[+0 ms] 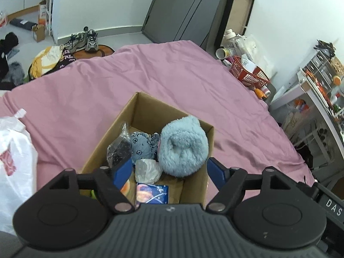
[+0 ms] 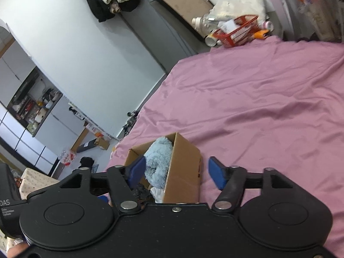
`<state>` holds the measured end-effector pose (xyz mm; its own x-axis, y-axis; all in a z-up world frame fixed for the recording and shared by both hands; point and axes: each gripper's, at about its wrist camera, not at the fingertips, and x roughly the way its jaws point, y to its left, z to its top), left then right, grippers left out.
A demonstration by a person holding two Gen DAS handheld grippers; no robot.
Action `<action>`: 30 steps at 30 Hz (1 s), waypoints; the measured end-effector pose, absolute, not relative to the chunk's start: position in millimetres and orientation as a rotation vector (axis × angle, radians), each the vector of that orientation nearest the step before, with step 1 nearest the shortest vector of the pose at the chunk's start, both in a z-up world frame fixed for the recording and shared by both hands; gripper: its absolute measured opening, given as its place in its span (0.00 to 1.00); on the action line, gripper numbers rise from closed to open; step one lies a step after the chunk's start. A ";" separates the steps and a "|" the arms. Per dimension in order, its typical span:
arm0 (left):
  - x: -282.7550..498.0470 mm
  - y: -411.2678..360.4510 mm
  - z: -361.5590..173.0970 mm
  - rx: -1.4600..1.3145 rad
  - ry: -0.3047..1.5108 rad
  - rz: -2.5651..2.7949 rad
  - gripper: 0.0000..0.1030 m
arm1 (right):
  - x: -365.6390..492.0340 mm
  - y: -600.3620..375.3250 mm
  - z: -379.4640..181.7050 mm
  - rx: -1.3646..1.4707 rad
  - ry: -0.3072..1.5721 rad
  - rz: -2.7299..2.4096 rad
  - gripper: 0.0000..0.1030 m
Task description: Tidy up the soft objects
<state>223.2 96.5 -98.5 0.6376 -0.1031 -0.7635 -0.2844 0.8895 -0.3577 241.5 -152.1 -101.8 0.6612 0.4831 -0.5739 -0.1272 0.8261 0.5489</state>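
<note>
A wide bed covered by a wrinkled pink sheet (image 1: 172, 75) fills most of both views. On the sheet, toward its near edge, sits an open brown cardboard box (image 1: 206, 178) with its flaps up. Largest inside it is a fluffy pale blue plush item (image 1: 182, 148), curled into a ball against the box's right wall and rising to the rim. Left of it lies a blue patterned fabric piece (image 1: 142, 146), then a dark item in clear plastic wrap (image 1: 119, 150) against the left wall. Nearer the camera are a crumpled whitish bundle (image 1: 148, 169) and a small printed blue packet (image 1: 151, 194) on the box floor. A white plastic bag with red print (image 1: 15, 150) lies on the sheet at its left edge. Beyond the far right corner of the bed stands a red basket (image 1: 251, 75) among bottles. The left gripper (image 1: 169, 172) hangs above the box, its blue fingers spread apart and empty, with the plush ball showing between them but untouched. The right gripper (image 2: 174, 171) is likewise released, its fingers wide on either side of the box's near wall, clasping nothing.
</note>
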 end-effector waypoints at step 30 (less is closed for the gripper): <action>108.3 78.7 27.0 -0.257 0.817 0.101 0.99 | 131.1 -160.2 16.4 0.337 0.735 0.319 1.00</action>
<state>108.3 78.7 27.0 0.6817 -0.0099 -0.7316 -0.1875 0.9642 -0.1878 131.1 -160.2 16.4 0.6989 0.3963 -0.5954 -0.1642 0.8991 0.4058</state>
